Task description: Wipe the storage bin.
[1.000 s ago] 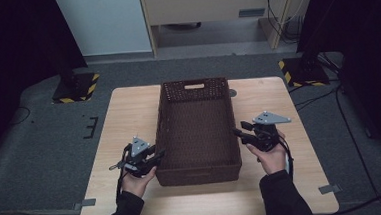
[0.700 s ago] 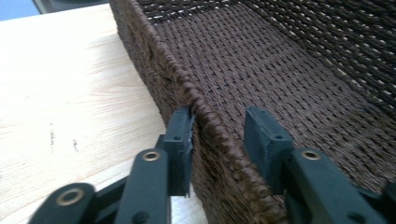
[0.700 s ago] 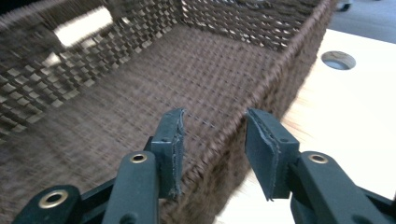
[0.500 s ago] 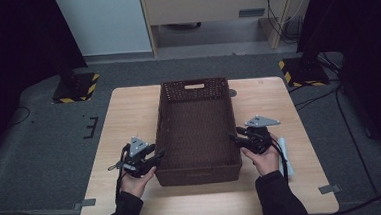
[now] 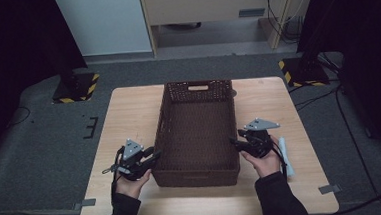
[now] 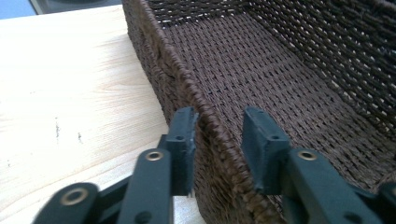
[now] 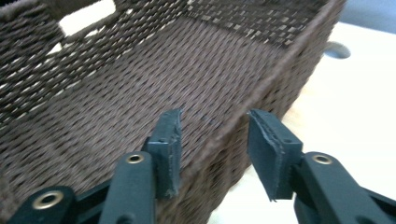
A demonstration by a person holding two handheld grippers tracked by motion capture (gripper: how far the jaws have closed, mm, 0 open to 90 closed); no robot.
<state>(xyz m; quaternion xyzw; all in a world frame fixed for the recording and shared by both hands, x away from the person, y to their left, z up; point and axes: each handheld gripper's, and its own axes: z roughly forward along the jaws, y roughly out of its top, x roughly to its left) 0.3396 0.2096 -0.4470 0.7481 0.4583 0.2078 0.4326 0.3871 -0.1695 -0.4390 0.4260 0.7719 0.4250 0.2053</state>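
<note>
At the centre of the frame, on the table (image 5: 129, 116), sits the brown wicker basket (image 5: 197, 132); 2 grippers straddle its side rims (each with a gap): left gripper (image 6: 219, 135) just been closing, right gripper (image 7: 212, 140) just been opening, neither clamped

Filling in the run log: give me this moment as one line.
left gripper: astride basket left rim, closing, outer pad touching | right gripper: astride right rim, opening, not gripping | basket: on table
</note>
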